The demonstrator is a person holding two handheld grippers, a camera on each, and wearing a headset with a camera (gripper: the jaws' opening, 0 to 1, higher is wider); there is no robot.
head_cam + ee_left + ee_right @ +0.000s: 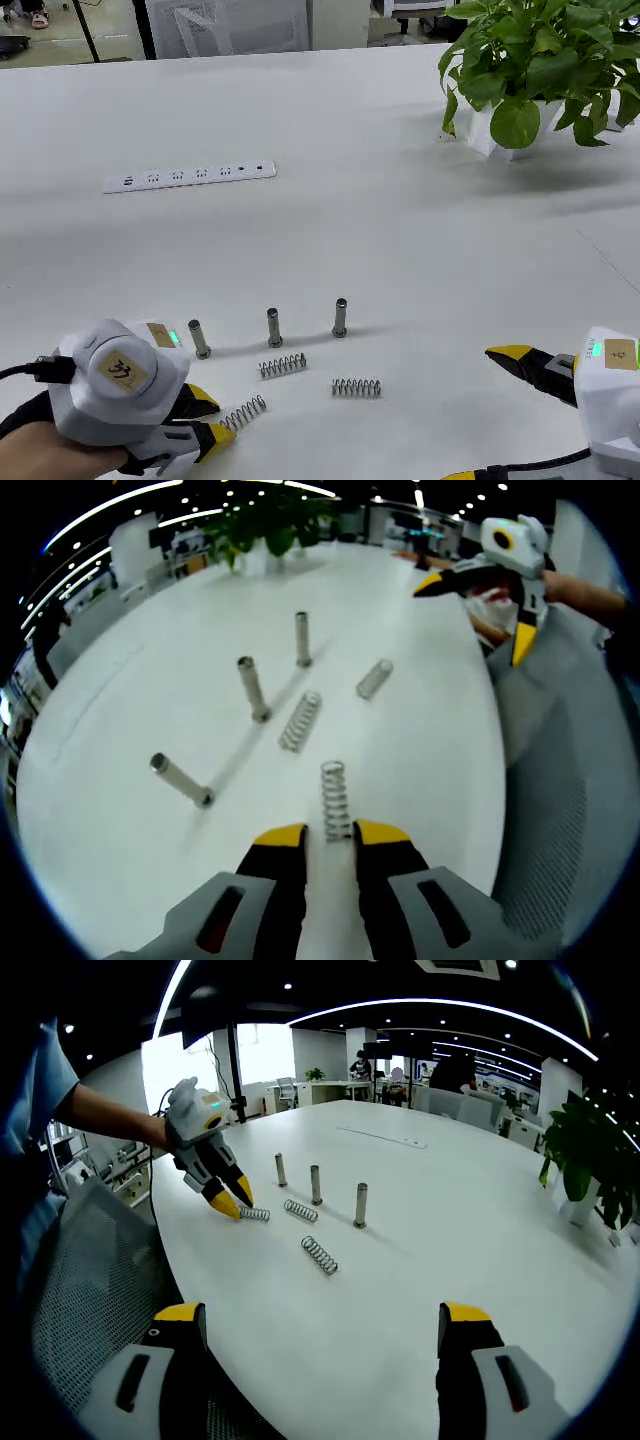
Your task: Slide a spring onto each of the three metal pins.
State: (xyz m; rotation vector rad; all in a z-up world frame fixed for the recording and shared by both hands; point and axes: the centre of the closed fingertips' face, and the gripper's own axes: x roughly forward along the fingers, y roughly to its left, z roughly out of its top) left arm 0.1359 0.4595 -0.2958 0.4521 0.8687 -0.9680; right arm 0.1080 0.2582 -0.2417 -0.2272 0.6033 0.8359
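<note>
Now at first pickup. Lower left, head view: left claw point(208, 420) low over counter point(400, 230), jaws narrowly parted, flanking end of nearest spring point(243, 410); next, likely: squeeze, lift, align over pin. Lower right: right claw point(485, 414) spread wide, idle. Beyond: second spring point(283, 365), third spring point(356, 386) loose. Farthest: left pin point(199, 338), middle pin point(274, 327), right pin point(340, 317) upright, bare.

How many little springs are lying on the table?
3. One spring lies at the left hand-held gripper's tips, a second spring near the middle pin, a third spring near the right pin. None looks hidden.
</note>
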